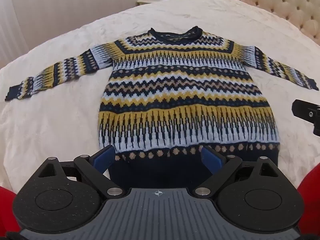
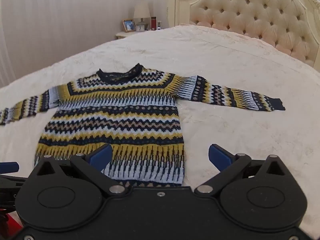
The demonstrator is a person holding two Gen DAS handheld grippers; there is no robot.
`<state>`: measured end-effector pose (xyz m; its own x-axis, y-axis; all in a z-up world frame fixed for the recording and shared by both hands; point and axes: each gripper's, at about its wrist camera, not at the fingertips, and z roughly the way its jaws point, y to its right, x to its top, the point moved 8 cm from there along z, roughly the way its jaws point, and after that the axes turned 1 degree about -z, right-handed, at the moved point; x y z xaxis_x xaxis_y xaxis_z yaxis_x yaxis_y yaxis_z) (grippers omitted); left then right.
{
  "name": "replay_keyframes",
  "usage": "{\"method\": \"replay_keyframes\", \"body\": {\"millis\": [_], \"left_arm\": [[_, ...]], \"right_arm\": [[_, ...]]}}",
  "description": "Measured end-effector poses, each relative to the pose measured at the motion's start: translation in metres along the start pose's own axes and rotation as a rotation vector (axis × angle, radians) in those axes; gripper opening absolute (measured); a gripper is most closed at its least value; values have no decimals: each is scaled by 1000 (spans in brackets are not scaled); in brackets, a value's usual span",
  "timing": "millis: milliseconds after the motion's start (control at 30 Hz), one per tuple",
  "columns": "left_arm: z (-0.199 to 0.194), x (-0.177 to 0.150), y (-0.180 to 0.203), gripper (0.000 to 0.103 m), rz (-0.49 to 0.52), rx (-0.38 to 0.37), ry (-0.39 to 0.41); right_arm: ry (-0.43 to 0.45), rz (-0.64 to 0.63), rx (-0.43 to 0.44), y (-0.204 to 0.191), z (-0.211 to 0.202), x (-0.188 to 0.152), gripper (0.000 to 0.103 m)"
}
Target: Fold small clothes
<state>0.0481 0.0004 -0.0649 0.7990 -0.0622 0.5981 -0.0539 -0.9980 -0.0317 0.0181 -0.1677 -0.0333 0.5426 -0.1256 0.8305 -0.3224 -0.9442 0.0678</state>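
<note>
**Left wrist view: patterned sweater spread flat, both grippers wide and empty**

Left wrist view takes in the bed [image 1: 50, 120], covered in a cream textured bedspread, with the tufted headboard [image 1: 280, 4] at the far right. The knitted sweater [image 1: 180, 92] lies face up near the bed's near edge, neck away, hem nearest, both sleeves stretched out sideways. No fold has been made yet, by the look of it.

The left gripper [image 1: 159, 156] hovers over the dark hem band, jaws spread nearly as wide as they go, nothing between them. The right gripper [image 2: 160, 156] is just as wide and holds nothing; it hangs over the sweater's right side seam, one finger above the knit, the other above bare bedspread.

What could go wrong, as a judgement: the knit is thick and loose, so jaws closing on the hem may catch only the top layer and the body would open up as it lifts. The soft bedspread could get pinched along with the sweater. Uneven lifting by the two hands would skew the fold line.

The right wrist view shows the whole right sleeve [image 2: 230, 96] down to its dark cuff, plus the lamp [image 2: 141, 13] on the bedside table; the left wrist view shows the full left sleeve [image 1: 52, 78] instead, cutting the right cuff at the frame edge.
</note>
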Motion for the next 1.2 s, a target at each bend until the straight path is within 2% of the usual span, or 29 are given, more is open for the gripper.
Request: {"method": "replay_keyframes", "body": {"millis": [200, 400, 1200], "left_arm": [[5, -11, 7, 93, 18, -3, -35], [11, -14, 5, 93, -6, -27, -68], [14, -20, 2, 93, -12, -30, -99]], "right_arm": [[-59, -14, -14, 1, 12, -5, 101], [-114, -60, -53, -4, 12, -7, 101], [-117, -52, -45, -5, 15, -11, 102]]}}
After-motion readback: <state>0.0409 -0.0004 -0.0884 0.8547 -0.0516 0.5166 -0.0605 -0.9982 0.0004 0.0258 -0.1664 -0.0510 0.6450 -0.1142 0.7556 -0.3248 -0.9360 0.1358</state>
